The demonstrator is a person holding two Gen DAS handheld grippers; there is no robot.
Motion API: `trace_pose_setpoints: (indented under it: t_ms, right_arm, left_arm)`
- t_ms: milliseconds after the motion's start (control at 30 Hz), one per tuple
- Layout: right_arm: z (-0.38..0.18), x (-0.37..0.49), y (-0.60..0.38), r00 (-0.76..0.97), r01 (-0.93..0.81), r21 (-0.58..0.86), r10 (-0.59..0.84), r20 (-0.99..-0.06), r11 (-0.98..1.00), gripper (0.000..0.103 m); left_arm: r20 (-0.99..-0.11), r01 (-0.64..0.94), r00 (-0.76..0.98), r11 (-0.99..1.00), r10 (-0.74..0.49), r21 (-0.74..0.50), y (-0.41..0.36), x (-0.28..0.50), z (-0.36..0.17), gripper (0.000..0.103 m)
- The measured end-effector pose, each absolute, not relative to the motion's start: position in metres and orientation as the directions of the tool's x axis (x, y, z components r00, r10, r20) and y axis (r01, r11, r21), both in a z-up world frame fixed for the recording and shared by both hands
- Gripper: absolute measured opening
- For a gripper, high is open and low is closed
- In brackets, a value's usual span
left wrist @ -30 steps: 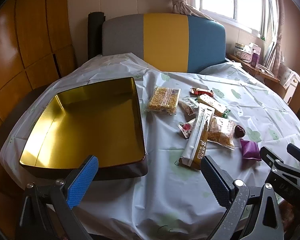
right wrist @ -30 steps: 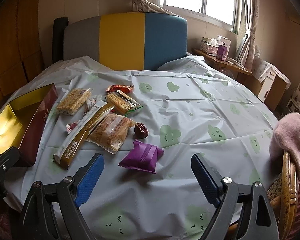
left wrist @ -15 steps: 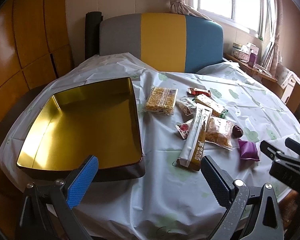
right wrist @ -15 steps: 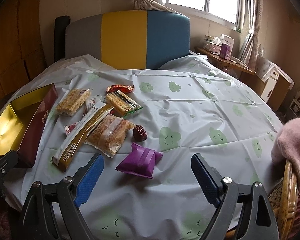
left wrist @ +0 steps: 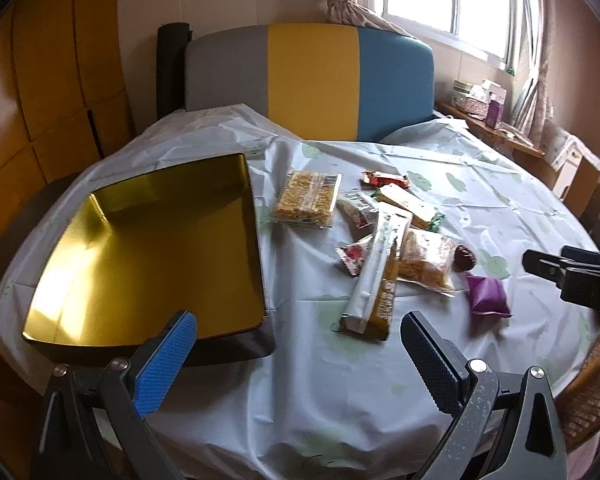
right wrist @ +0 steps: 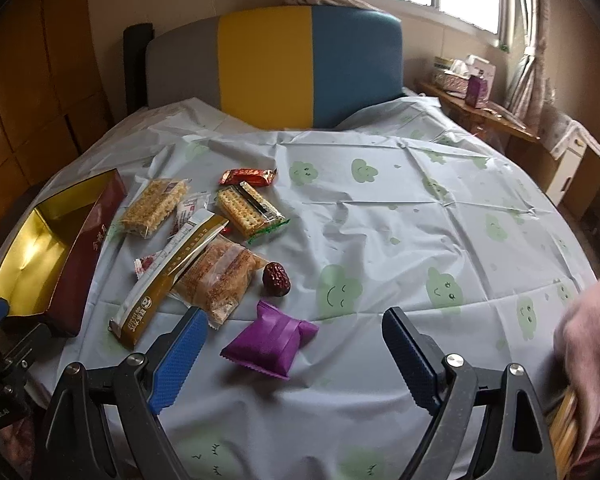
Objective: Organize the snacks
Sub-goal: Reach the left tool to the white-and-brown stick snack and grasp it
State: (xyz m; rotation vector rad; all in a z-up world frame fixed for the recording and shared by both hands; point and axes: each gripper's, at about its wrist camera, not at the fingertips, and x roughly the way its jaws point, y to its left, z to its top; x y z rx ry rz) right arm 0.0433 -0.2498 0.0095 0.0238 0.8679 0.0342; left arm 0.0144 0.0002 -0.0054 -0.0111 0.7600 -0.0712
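Snacks: loose on cloth, box empty

Snacks lie clustered mid-table beside the gold box (left wrist: 148, 248), none inside it yet. Items: purple packet (right wrist: 270, 342), nearest; date (right wrist: 276, 279); long bar (right wrist: 172, 272) lying across a cake pack (right wrist: 220, 276); cracker packs; small sweets. Right gripper (right wrist: 292, 348): jaws wide, empty, framing the purple packet. Left gripper (left wrist: 300, 344): jaws wide, empty, near the box's front edge. Handling: likely first pick is the packet; lower squarely, pinch its middle, lift clear before crossing the pile to the box.
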Motion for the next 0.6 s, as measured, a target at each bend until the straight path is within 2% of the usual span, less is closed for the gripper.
trace_pose_setpoints:
  t_ms: [133,333,400,467,500,533,600]
  right_arm:
    - [0.007,0.061,-0.258,0.553,-0.104,0.098,0.139,-0.822,0.990,0.090]
    - [0.001,0.089,-0.266,0.412,-0.209,0.122,0.201,-0.889,0.970,0.090]
    - [-0.005,0.098,-0.266,0.352,-0.255,0.156,0.241,-0.904,0.954,0.085]
    - [-0.014,0.104,-0.263,0.308,-0.273,0.167,0.251,-0.918,0.947,0.071]
    - [-0.018,0.107,-0.261,0.294,-0.280,0.166,0.249,-0.923,0.945,0.067]
    - [-0.022,0.110,-0.259,0.280,-0.289,0.163,0.247,-0.928,0.943,0.062]
    - [-0.034,0.119,-0.252,0.247,-0.309,0.162,0.243,-0.938,0.937,0.061]
  left_arm:
    - [-0.678,0.082,0.726,0.994,-0.113,-0.078,-0.002,0.015,-0.003,0.103]
    - [-0.700,0.133,0.698,0.988,-0.151,-0.081,-0.007,0.017,-0.008,0.103]
    - [-0.709,0.144,0.686,0.986,-0.163,-0.087,-0.009,0.018,-0.010,0.102]
    - [-0.713,0.170,0.676,0.981,-0.188,-0.097,-0.011,0.019,-0.010,0.101]
    - [-0.717,0.178,0.670,0.979,-0.193,-0.097,-0.011,0.020,-0.010,0.100]
    - [-0.723,0.195,0.660,0.976,-0.203,-0.096,-0.013,0.021,-0.010,0.095]
    - [-0.737,0.250,0.635,0.964,-0.232,-0.088,-0.020,0.026,-0.010,0.081]
